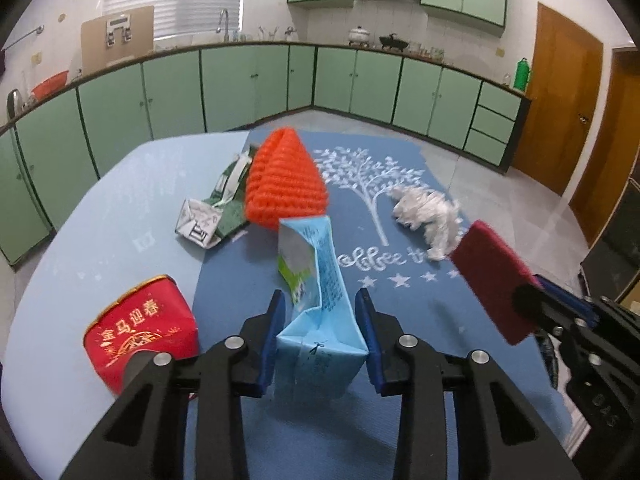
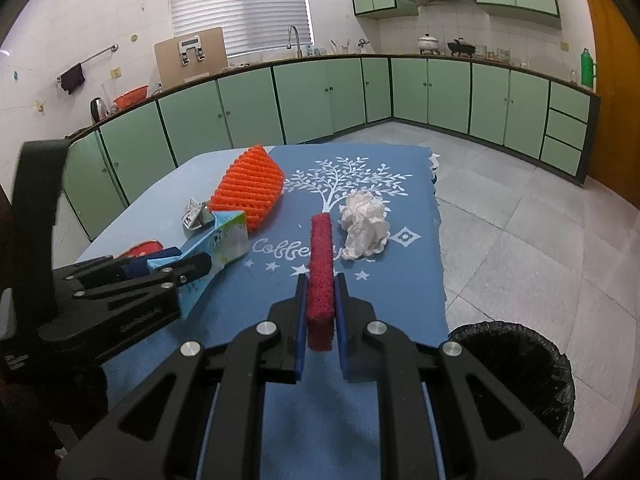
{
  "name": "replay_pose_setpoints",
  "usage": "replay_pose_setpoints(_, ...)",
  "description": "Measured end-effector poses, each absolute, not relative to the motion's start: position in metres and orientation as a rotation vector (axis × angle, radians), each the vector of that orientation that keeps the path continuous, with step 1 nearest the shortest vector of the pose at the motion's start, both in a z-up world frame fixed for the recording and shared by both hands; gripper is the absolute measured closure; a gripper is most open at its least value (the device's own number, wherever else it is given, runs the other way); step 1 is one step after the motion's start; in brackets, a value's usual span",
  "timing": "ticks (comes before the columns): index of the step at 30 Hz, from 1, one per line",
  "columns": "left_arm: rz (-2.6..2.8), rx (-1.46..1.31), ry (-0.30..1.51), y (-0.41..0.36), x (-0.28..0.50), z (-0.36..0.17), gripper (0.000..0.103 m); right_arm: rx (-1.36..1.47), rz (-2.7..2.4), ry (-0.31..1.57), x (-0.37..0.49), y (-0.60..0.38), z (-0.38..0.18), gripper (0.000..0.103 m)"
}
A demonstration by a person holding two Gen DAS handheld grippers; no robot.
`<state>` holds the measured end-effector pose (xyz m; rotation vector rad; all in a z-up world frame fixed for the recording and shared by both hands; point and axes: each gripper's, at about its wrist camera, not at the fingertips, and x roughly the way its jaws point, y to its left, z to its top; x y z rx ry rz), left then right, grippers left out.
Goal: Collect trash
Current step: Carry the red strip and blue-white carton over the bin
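Observation:
My left gripper (image 1: 320,300) is shut on a light blue carton (image 1: 316,280) and holds it above the blue mat (image 1: 400,312); the carton also shows in the right wrist view (image 2: 224,244). My right gripper (image 2: 320,284) is shut on a dark red scouring pad (image 2: 321,268), also seen at the right of the left wrist view (image 1: 492,280). On the table lie an orange foam net (image 1: 284,180), a crumpled green-white carton (image 1: 212,212), a white crumpled tissue (image 1: 428,212) and a red packet (image 1: 140,328).
A bin with a black liner (image 2: 516,372) stands on the tiled floor, right of the table and below my right gripper. Green kitchen cabinets (image 2: 320,96) line the far walls. A wooden door (image 1: 560,100) is at the right.

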<state>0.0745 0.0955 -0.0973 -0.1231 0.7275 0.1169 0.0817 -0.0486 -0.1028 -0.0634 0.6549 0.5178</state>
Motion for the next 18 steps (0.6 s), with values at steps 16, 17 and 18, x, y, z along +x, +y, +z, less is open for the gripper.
replay_pose_setpoints(16,0.144,-0.098,0.857,0.089,0.083,-0.119,0.054,-0.035,0.508,0.671,0.075,-0.059,-0.104,0.091)
replay_pose_setpoints(17,0.149,-0.095,0.853,0.089,0.085,-0.118,0.052,-0.034,0.508,0.672,0.076,-0.060,-0.104,0.091)
replay_pose_setpoints(18,0.153,-0.091,0.850,0.089,0.086,-0.117,0.052,-0.034,0.509,0.673,0.076,-0.060,-0.105,0.091)
